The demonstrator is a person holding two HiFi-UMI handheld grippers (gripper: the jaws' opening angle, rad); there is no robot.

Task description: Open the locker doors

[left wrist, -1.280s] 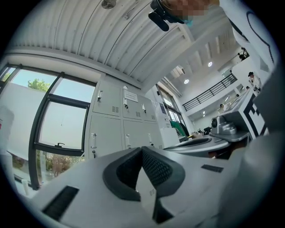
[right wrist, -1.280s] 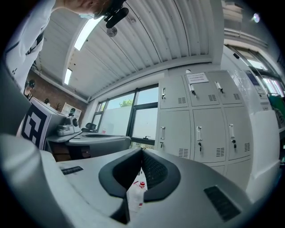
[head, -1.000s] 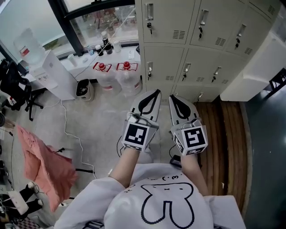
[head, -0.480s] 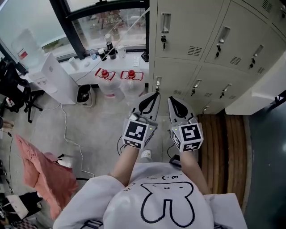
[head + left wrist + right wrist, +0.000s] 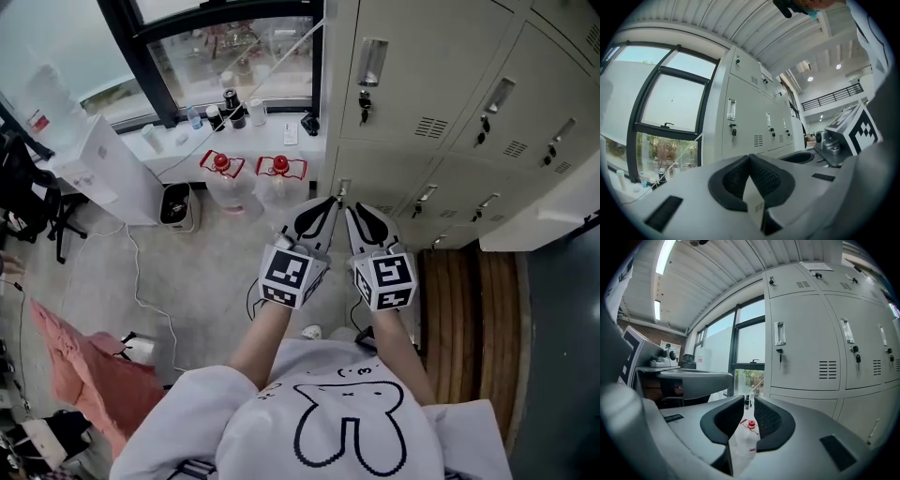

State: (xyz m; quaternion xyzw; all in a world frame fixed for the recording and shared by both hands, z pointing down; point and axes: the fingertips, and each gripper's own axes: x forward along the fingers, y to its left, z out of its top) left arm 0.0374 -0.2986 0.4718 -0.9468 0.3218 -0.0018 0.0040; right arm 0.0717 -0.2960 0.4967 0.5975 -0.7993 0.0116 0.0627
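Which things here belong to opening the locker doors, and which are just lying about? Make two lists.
For the job: locker doors, handles, keys.
Lying about: water bottles, pink cloth, black chair.

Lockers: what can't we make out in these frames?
- Locker insides: every visible door is shut, all views.
- Key position, locked or not: too small, head view.
- Lowest lockers: head view, partly behind white panel.
- Upper lockers: cut by head view's top edge.

Large window [image 5: 234,47], grey floor [image 5: 202,248] — wooden decking [image 5: 469,305]
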